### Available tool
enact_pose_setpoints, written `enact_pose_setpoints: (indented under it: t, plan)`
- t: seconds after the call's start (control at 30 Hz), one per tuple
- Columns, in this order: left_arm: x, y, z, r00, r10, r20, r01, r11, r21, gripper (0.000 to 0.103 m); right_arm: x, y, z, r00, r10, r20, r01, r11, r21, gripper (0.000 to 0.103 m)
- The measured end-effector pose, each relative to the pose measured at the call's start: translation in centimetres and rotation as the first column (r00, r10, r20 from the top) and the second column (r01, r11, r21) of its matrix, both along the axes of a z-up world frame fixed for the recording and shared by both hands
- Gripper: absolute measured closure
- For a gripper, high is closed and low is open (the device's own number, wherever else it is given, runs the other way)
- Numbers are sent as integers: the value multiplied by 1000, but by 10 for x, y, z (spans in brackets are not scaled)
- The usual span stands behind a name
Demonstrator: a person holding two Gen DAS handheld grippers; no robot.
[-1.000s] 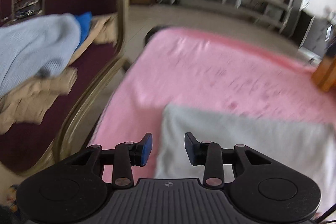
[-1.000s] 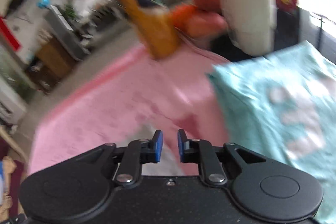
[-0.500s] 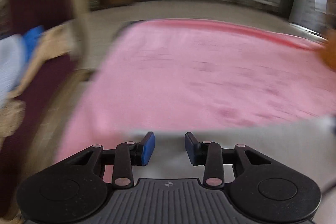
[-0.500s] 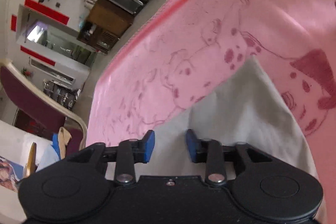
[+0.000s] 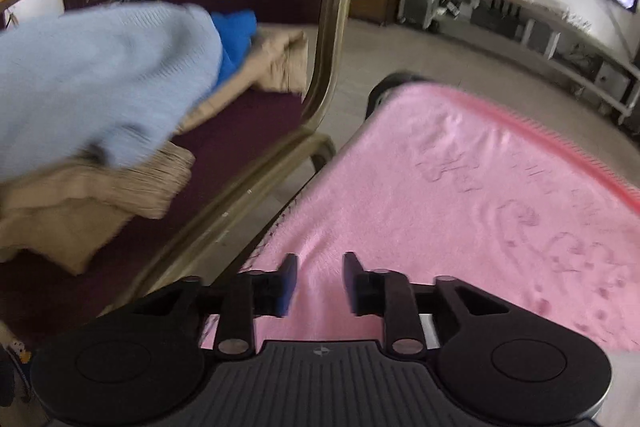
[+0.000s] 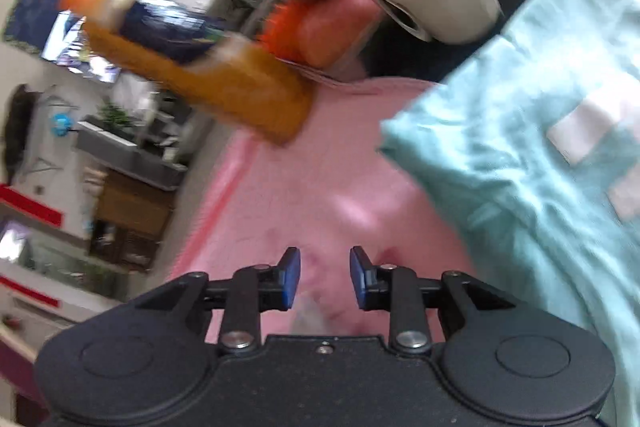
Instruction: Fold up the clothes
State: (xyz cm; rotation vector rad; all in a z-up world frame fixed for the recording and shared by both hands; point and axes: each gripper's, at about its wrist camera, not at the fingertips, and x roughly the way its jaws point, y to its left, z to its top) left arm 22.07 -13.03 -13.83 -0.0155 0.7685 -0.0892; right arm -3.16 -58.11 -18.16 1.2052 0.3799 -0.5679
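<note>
clothes wait in two spots, a teal shirt [image 6: 540,163] on the pink-covered counter [image 5: 460,195] at its right edge and a heap [image 5: 100,99] on the chair [image 5: 320,59] beside its left corner, so we keep left tool [image 5: 317,283] partly open, and right tool [image 6: 325,277], jaws just opening, empty.

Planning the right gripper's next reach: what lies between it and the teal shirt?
Right wrist view: only bare pink blanket lies between the right gripper and the teal shirt.
</note>
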Motion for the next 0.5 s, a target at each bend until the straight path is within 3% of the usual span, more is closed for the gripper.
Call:
enact_pose_setpoints:
  t: [0.1,0.2,0.33,0.43,0.5]
  plan:
    - [-39,12,25,994,-71,87,71,997,-4,62,-20,20,30,990,95,104,-91,995,-34,67]
    - [-74,32,35,985,-120,124,122,993,-8,61,-49,40,47,963,208,173,-198,977,-75,60]
    - [-98,48,20,971,-240,-21,235,963,-130,63,-91,73,41,947,273,171,-269,962,-47,55]
    - [-111,35,-3,934,-321,-156,306,945,-114,66,-101,94,24,955,290,65,-290,957,-8,52]
    - [-122,22,-15,909,-352,-222,349,935,-54,66,-93,106,17,940,340,-11,-340,940,-13,52]
